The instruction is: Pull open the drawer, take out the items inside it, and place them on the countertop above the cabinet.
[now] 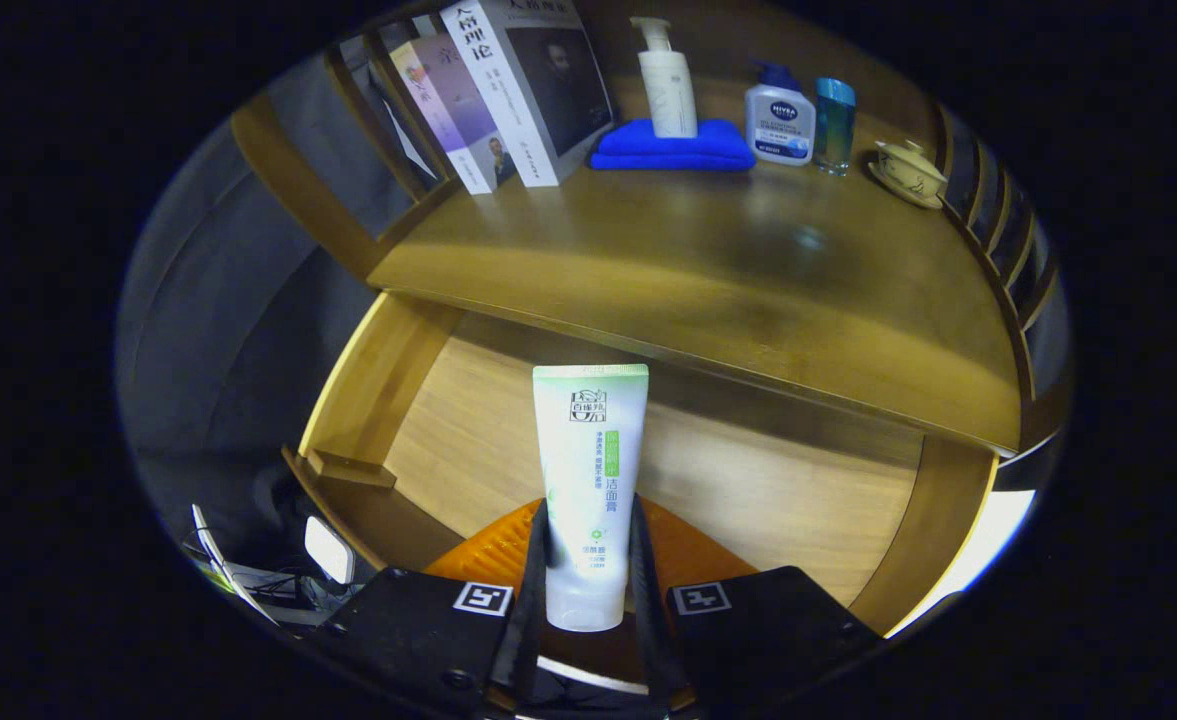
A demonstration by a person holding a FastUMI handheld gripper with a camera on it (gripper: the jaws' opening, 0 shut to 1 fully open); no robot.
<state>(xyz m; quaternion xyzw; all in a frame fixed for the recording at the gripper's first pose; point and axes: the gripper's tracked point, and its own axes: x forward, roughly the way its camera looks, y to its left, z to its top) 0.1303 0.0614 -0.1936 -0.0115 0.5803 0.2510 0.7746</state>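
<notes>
Tabletop (708, 270) above the cabinet carries a back row of things, all well beyond the gripper. From one end: leaning books (508, 90) propped against a wooden side rail; a folded blue cloth (673, 150) with a white pump bottle (668, 85) standing upright on it; just beside the cloth a white bottle with blue cap (780, 120); touching or nearly touching that, a slim blue-green bottle (834, 125); then a small cup on a saucer (910, 172) near the far slatted rail. The front half of the tabletop is bare wood with a glare patch.

Below the tabletop's front edge the drawer (468, 440) stands pulled open — pale wood floor, raised side wall on one side. An orange ridged item (493, 550) lies on the drawer floor just behind the fingers, partly hidden by them and by the tube.

Gripper (588, 590): both fingers press on the lower body of a white tube with green band (590, 470), one on each side, so the gripper is closed on it. The tube stands upright between the fingers, crimped flat end up, rounded end down; its top reaches about level with the tabletop's front edge, which lies just beyond it. Gripper is aimed forward and slightly down over the open drawer — tube held above the drawer floor, not on the tabletop.

Cables and a small white block (328, 548) lie low beside the cabinet.
</notes>
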